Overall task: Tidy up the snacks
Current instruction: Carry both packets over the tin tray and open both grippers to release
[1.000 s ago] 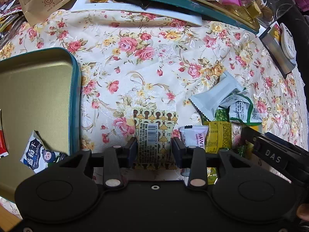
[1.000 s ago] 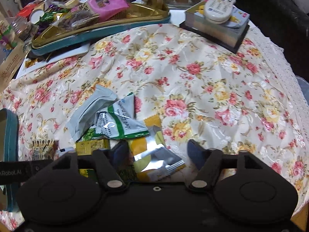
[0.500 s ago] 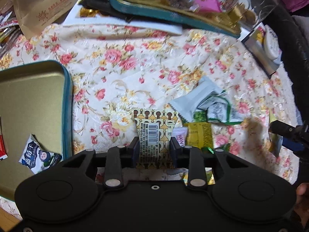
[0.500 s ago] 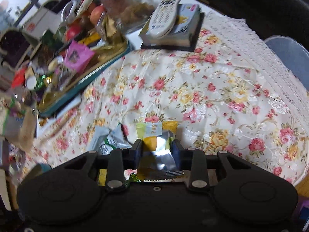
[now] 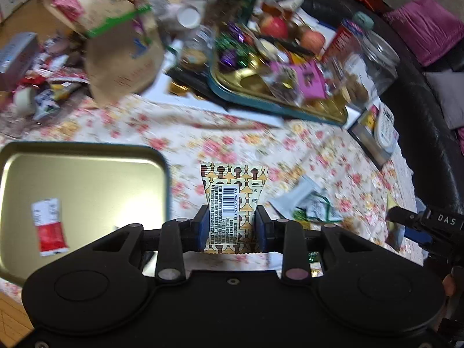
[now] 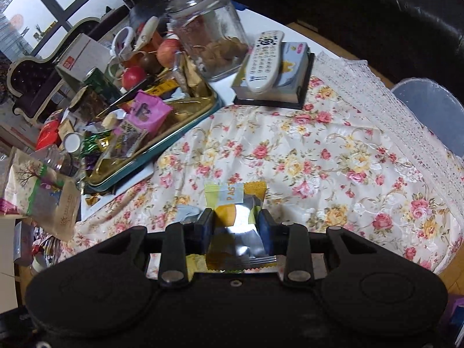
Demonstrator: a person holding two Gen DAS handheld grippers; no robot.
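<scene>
Snacks are gripped on both sides: the left gripper [image 5: 232,224] is clamped on a patterned packet [image 5: 233,203], a flat crinkle-edged wrapper printed with brown-and-yellow interlocking shapes and a barcode, held upright above the floral tablecloth [image 5: 261,145]. The right gripper [image 6: 235,227] is clamped on a yellow and silver packet [image 6: 236,203], glossy foil with a zigzag-cut top edge, lifted over the same cloth.

Only the left wrist view shows the empty-looking gold tin tray [image 5: 87,179], rounded at the corners with a teal rim, just left of the gripper; a small red and white sachet [image 5: 49,226] lies flat in it. A white and green wrapper pile [image 5: 307,206] lies on the cloth to the right.

The right wrist view shows, sharply, a second teal-rimmed tray [image 6: 179,124] heaped with sweets, a glass jar [image 6: 211,34] of biscuits, and a white remote [image 6: 264,61] resting on a box.

The far clutter in the left view is motion-blurred, and each packet's lower end is hidden behind the gripper body.
</scene>
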